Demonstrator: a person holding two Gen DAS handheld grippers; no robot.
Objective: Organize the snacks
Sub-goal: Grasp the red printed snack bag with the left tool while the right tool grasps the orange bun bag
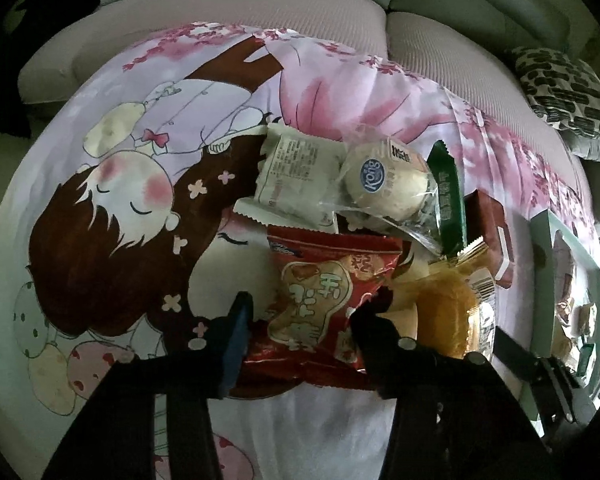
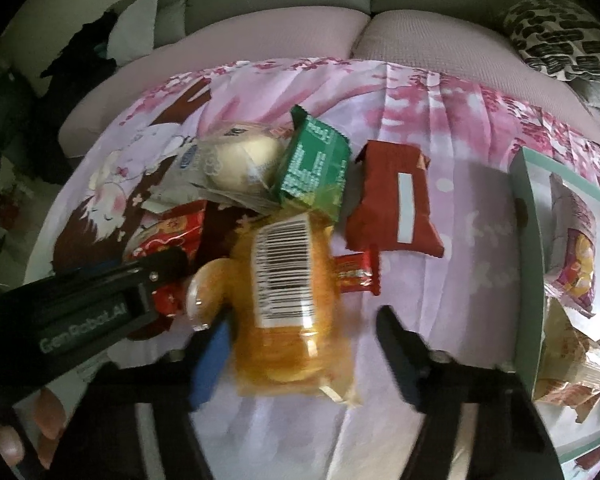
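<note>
A pile of snacks lies on a pink cartoon-print cloth (image 1: 100, 208). My left gripper (image 1: 300, 332) points down at a red crinkly snack bag (image 1: 324, 292), and both pads press on its sides. From the right wrist, the left gripper (image 2: 156, 276) reaches in from the left onto that red bag (image 2: 172, 228). My right gripper (image 2: 304, 348) straddles an orange packet (image 2: 284, 340) with a barcode label. Its left pad touches the packet, while a gap shows at the right finger (image 2: 396, 344). The same orange packet (image 1: 440, 312) lies right of the red bag.
Behind the pile lie a white wrapped pastry (image 1: 296, 172), a round bun in a clear bag (image 1: 384, 184), a green packet (image 2: 312, 168) and a dark red packet (image 2: 396, 200). A pale green tray (image 2: 528, 220) with several snacks stands at right. A sofa (image 2: 260, 36) runs behind.
</note>
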